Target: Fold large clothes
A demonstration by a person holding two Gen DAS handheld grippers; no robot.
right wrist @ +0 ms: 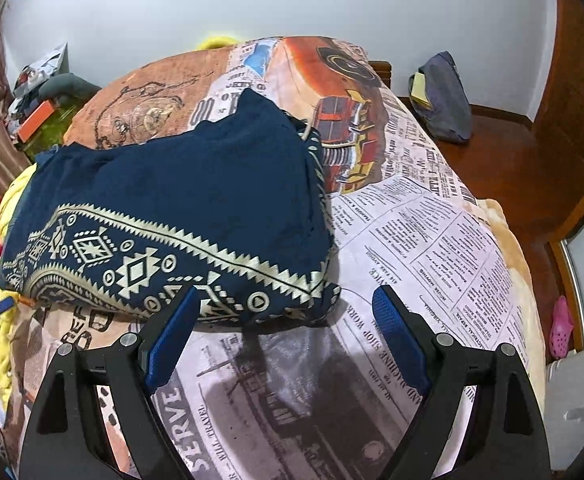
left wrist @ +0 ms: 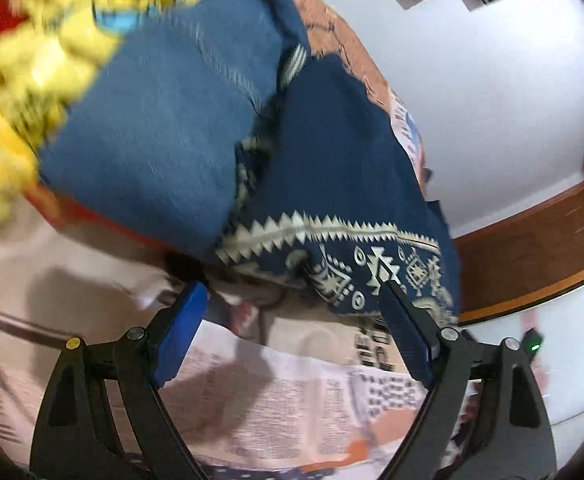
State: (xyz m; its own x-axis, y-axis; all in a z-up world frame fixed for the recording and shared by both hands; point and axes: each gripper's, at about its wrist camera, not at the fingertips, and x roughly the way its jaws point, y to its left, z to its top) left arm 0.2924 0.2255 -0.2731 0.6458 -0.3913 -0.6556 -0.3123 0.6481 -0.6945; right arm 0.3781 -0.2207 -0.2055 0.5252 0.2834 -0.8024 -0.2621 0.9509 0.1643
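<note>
A navy garment with a cream geometric border (right wrist: 171, 200) lies folded on the bed's newspaper-print sheet (right wrist: 432, 240). In the left wrist view the same navy garment (left wrist: 344, 184) lies beside a folded blue denim piece (left wrist: 159, 120), with blurred yellow cloth (left wrist: 31, 60) behind it. My left gripper (left wrist: 292, 292) is open just in front of the navy garment's patterned edge, nothing between its blue pads. My right gripper (right wrist: 285, 294) is open at the garment's near right corner; its left fingertip (right wrist: 187, 300) overlaps the border and its right fingertip (right wrist: 384, 300) is over the sheet.
Yellow and red cloth (right wrist: 3, 208) lies at the bed's left side. A grey bag (right wrist: 444, 96) sits on the wooden floor by the white wall. A pink shoe (right wrist: 562, 328) lies on the floor at right. A cluttered shelf (right wrist: 39, 92) stands at far left.
</note>
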